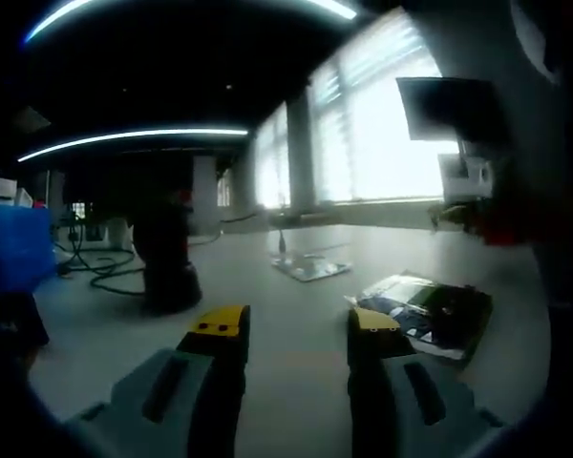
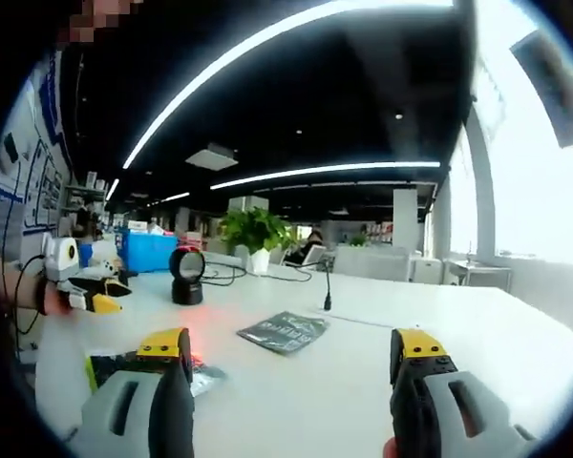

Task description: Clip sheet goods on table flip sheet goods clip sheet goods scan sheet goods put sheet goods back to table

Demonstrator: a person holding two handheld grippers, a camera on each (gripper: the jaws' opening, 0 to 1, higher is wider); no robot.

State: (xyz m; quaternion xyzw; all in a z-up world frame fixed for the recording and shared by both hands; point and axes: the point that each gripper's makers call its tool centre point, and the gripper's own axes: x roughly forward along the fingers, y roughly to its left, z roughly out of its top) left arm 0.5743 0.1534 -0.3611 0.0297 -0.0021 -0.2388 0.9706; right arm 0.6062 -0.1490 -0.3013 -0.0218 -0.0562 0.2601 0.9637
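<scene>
On a white tabletop (image 2: 439,334) in an open office, both pairs of tongs hang spread and empty. In the left gripper view a dark scanner (image 1: 167,262) stands at left, the left tongs (image 1: 296,329) sit mid-frame, and a dark printed packet (image 1: 425,313) lies flat beside the right jaw, untouched. In the right gripper view the other tongs reach in at far left, the scanner (image 2: 186,275) glows red behind the right tongs (image 2: 291,353), and a second packet (image 2: 285,330) lies between the jaws, further off. By the look of it no clipping has begun; flipping, scanning and returning all remain
</scene>
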